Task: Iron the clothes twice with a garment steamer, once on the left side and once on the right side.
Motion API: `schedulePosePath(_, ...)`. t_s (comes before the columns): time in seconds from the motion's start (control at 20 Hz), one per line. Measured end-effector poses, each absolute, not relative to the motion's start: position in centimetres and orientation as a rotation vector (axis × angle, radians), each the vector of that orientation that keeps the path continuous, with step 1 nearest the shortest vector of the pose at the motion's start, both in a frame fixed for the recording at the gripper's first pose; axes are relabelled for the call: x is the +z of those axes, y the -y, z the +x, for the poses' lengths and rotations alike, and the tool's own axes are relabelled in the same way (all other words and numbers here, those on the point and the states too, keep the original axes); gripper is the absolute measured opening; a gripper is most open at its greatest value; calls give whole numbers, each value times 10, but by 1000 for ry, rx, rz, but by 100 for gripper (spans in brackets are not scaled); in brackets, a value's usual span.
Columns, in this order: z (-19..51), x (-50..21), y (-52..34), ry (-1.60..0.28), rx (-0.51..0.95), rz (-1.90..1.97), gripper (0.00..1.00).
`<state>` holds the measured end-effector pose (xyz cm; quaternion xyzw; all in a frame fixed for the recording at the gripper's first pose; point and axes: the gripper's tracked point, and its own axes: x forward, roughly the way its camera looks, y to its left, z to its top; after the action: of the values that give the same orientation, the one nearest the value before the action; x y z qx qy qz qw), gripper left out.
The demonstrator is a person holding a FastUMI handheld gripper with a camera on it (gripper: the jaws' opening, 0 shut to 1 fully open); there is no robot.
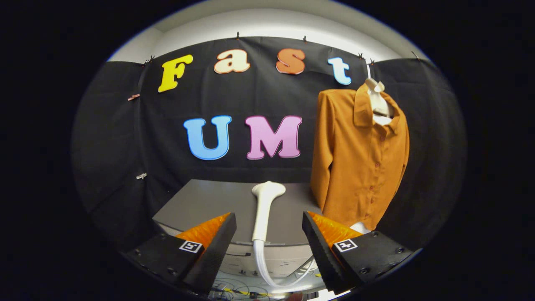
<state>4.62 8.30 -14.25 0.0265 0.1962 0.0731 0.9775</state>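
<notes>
I hold the hand-held gripper [269, 234] wide open and empty, lined up on the steamer [263, 209] lying on the table [200, 205] at 12 o'clock; shirt [359, 159] hangs at 2 o'clock — front exposed for steaming.

Steamer [264, 209] lies on table [200, 205], ahead between the spread tool [269, 225] fingers; shirt [359, 163] hangs right.

Shirt [359, 163] soft matt cloth; steamer [263, 209] smooth glossy plastic; table [200, 205] matt; wall cloth matt
</notes>
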Motion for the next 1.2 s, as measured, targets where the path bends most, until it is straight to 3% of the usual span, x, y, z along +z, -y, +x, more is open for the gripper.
schedulePosePath(0.3,85,-204,-106,-606,148,96,99)
schedulePosePath(0.65,123,-252,-124,-727,163,-2,99)
schedulePosePath(0.9,137,-306,-110,-805,95,-35,97)
schedulePosePath(0.95,144,-317,-106,-820,79,-36,93)
schedulePosePath(1.05,155,-316,-107,-778,88,1,66)
schedulePosePath(1.2,158,-315,-110,-733,122,77,34)
